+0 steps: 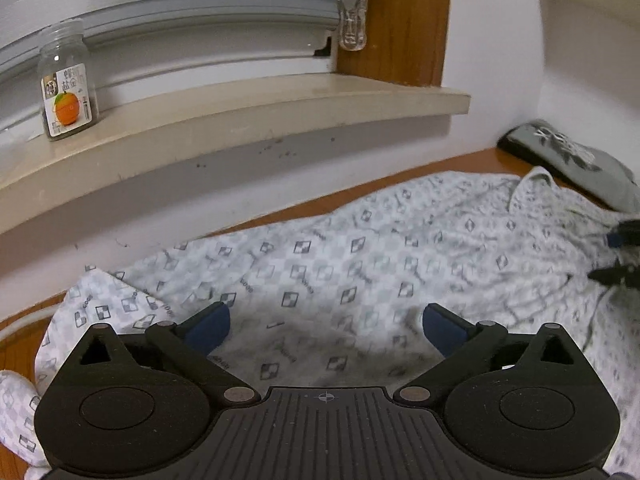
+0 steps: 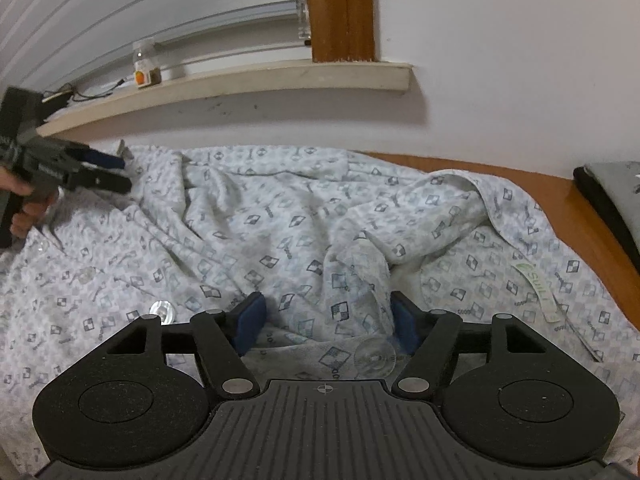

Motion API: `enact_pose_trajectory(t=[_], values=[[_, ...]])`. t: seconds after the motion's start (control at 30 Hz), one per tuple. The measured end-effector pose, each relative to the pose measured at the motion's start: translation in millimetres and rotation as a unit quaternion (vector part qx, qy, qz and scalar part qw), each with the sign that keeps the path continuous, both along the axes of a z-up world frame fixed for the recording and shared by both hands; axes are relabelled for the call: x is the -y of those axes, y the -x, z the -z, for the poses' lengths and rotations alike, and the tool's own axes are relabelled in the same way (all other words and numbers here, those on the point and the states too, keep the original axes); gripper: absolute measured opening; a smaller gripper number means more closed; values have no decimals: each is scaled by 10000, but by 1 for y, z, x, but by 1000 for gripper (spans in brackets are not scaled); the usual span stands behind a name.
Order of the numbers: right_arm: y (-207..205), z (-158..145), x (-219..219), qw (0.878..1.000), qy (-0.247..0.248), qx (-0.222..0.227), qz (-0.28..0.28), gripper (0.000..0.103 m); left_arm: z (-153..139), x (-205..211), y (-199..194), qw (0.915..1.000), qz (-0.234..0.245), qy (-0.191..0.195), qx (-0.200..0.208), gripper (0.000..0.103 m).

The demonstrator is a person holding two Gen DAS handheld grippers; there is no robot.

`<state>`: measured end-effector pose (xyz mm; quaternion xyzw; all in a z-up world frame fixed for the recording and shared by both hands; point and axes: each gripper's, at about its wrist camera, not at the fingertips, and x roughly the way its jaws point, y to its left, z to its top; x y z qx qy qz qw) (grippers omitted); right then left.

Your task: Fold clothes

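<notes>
A white shirt with a grey checker print [image 1: 360, 264] lies crumpled across the wooden table [image 1: 472, 162]. My left gripper [image 1: 326, 326] hovers open just over the shirt's left part, with nothing between its blue pads [image 1: 208, 328]. In the right wrist view the shirt [image 2: 248, 216] fills the table, its green neck label [image 2: 536, 284] to the right. My right gripper [image 2: 327, 320] is open, and a raised fold with a clear button [image 2: 374, 356] lies between its fingers. The left gripper [image 2: 114, 172] shows at far left, held by a hand [image 2: 28, 210]. At the left view's right edge the right gripper [image 1: 618, 256] is blurred.
A windowsill [image 1: 240, 120] runs above the table's far edge with a glass jar [image 1: 66, 80] on it. A folded grey garment [image 1: 572, 156] lies at the far right corner. A blind cord pull [image 1: 352, 16] hangs by the wooden window frame [image 1: 404, 20].
</notes>
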<state>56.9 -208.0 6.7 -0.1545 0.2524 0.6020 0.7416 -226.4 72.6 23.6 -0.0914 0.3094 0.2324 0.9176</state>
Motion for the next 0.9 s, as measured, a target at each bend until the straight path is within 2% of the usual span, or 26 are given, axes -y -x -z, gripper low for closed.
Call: enact_pose_trajectory(t=[0.2, 0.3, 0.43, 0.53, 0.63, 0.83, 0.9], values=[[-6, -4, 5, 9996, -172, -211, 95, 68, 7, -1, 9, 9997, 200, -115, 108, 103], [6, -20, -7, 9998, -149, 22, 123, 68, 7, -2, 11, 9996, 209, -36, 173, 103], [23, -42, -25, 9993, -120, 332, 146, 68, 4, -10, 19, 9984, 198, 248, 478, 103], [42, -50, -67, 9983, -40, 565, -154, 68, 0, -13, 29, 9963, 87, 274, 813, 103], [52, -48, -117, 9968, 98, 637, -468, 68, -2, -14, 33, 9977, -16, 77, 674, 102], [65, -37, -217, 9911, 398, 658, -1083, 68, -2, -28, 41, 9972, -314, 254, 629, 102], [70, -31, -238, 9887, 513, 702, -1225, 69, -2, -28, 39, 9974, -303, 270, 596, 103]])
